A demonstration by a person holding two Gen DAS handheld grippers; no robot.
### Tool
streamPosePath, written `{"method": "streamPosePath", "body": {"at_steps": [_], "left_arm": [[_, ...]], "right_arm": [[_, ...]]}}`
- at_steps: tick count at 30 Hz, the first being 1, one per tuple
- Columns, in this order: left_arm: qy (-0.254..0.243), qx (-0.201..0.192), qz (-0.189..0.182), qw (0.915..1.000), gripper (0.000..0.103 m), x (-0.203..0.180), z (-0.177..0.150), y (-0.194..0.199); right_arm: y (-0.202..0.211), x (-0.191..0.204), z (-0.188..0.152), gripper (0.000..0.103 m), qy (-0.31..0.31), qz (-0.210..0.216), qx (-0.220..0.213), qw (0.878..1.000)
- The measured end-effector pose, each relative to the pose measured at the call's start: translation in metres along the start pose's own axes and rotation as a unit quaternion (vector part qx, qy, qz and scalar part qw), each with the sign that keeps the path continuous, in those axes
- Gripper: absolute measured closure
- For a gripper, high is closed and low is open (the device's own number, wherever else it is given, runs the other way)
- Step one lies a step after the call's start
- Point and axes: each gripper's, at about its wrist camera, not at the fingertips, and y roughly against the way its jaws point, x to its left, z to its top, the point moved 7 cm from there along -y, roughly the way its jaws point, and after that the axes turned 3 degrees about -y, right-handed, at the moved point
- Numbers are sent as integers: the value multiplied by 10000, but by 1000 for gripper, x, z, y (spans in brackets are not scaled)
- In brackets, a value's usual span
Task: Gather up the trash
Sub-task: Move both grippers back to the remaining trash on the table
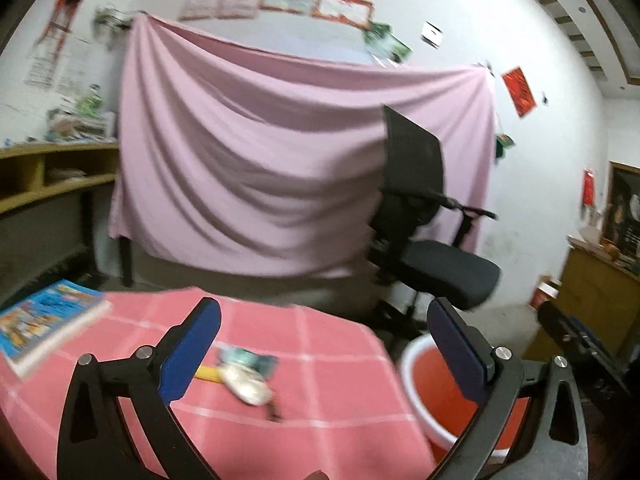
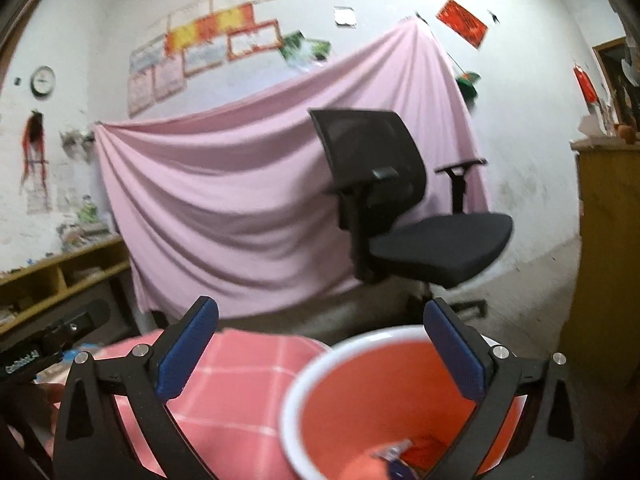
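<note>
Two grippers, each with its blue-padded fingers spread wide and nothing between them, were held above a bench [image 1: 328, 368] covered in a pink checked cloth. Seen from its own camera, the left gripper [image 1: 324, 346] hung over the cloth; the right gripper [image 2: 322, 354] stood over one orange bucket [image 2: 352, 396] with a white rim, set just beside the bench edge. One small wrapper [image 2: 394, 456], blue and silver, lay inside the bucket near the bottom of the right view, too blurred to identify further. On the cloth in the left view sat one loose clump of litter [image 1: 246, 376]: a pale crumpled piece, a teal packet and a yellow strip, touching one another; the blur prevented a surer count. One book [image 1: 48, 330] with a blue cover rested near the far left edge of the bench.

Behind the bench stood one black office chair [image 2: 404, 216] with a mesh back, in front of one pink sheet [image 2: 224, 208] hung across a white wall. Posters and certificates [image 2: 208, 48] lined the wall above it, along with one round clock [image 2: 43, 80]. Wooden shelving [image 2: 60, 276] ran along the left side and one wooden cabinet [image 2: 608, 240] stood at the right.
</note>
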Motion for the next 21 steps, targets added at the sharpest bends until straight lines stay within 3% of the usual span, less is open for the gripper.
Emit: {"method": "streamPosePath", "body": {"at_steps": [13, 21], "left_arm": [[231, -836, 936, 9918, 2, 105, -1, 44], [-253, -991, 1180, 9877, 2, 126, -11, 49]], "right_arm": [[-2, 94, 1, 0, 554, 596, -702, 9942], [-26, 130, -15, 0, 741, 596, -532, 9941]]}}
